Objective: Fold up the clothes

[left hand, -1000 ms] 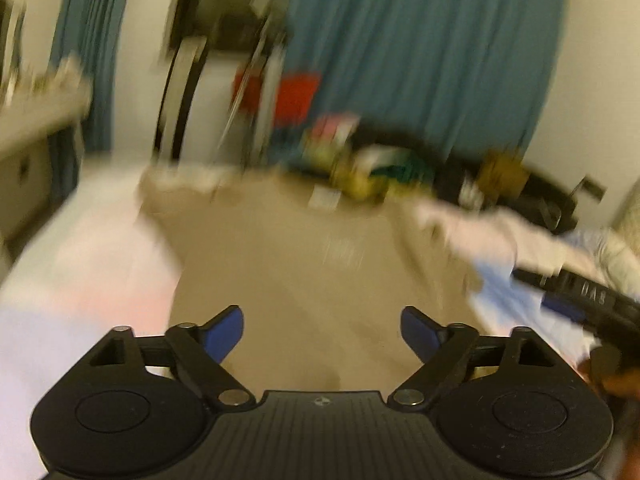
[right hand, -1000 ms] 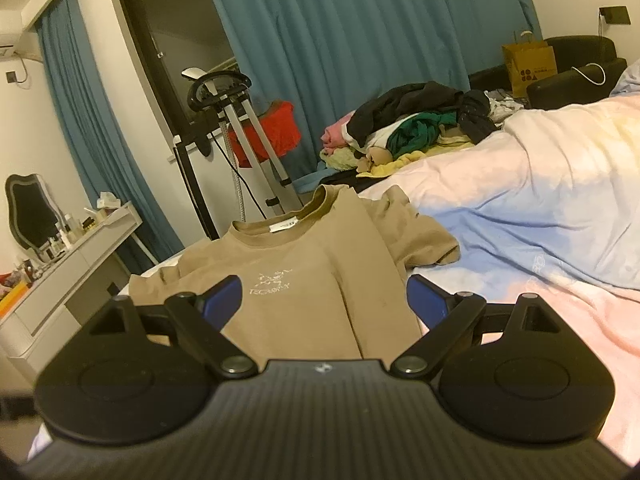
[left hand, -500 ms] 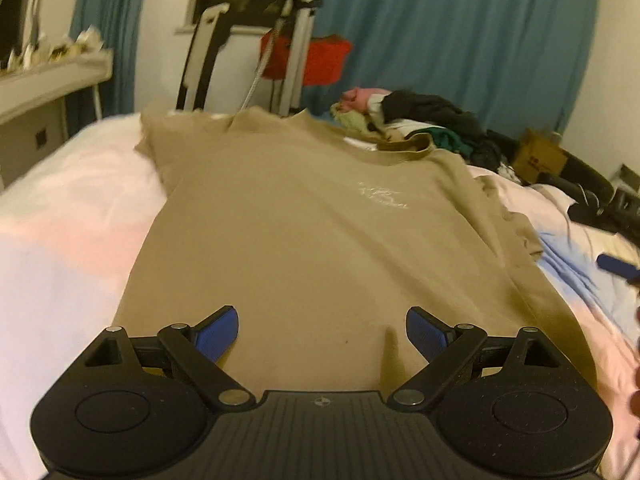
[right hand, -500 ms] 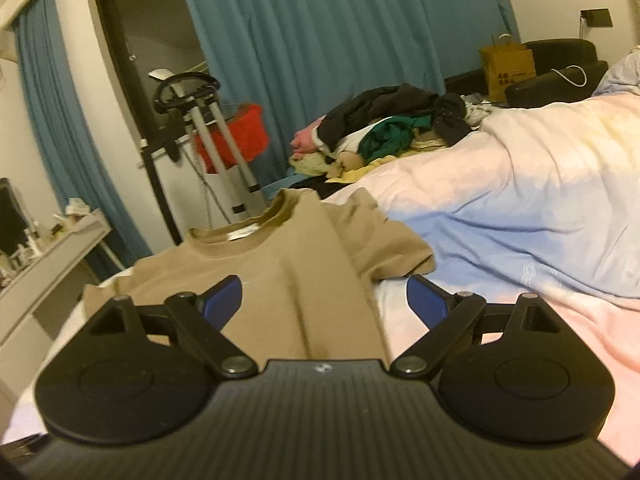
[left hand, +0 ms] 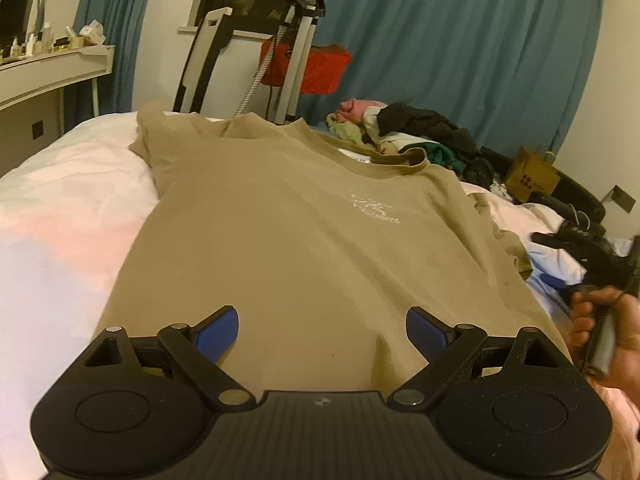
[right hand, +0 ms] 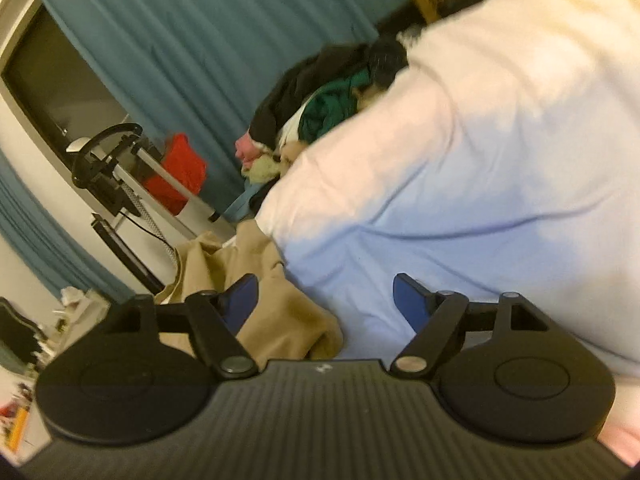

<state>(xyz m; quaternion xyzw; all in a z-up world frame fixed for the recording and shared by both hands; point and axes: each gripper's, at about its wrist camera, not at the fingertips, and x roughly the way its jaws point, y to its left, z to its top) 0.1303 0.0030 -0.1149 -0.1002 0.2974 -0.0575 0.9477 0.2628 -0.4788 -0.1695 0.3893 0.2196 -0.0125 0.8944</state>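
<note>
A tan T-shirt [left hand: 304, 240] lies spread face up on the bed [left hand: 60, 216], collar toward the far end, where a pile of clothes [left hand: 404, 136] sits before the blue curtain [left hand: 460, 52]. The left tool [left hand: 322, 330] hovers over the shirt's lower hem, released, its blue pads wide apart with only flat cloth below. The right tool [right hand: 326, 300] is tilted by the shirt's side edge, its jaws closing with nothing gripped; its left pad overlaps bunched tan fabric, while pale duvet [right hand: 500, 160] lies beyond the right one.
</note>
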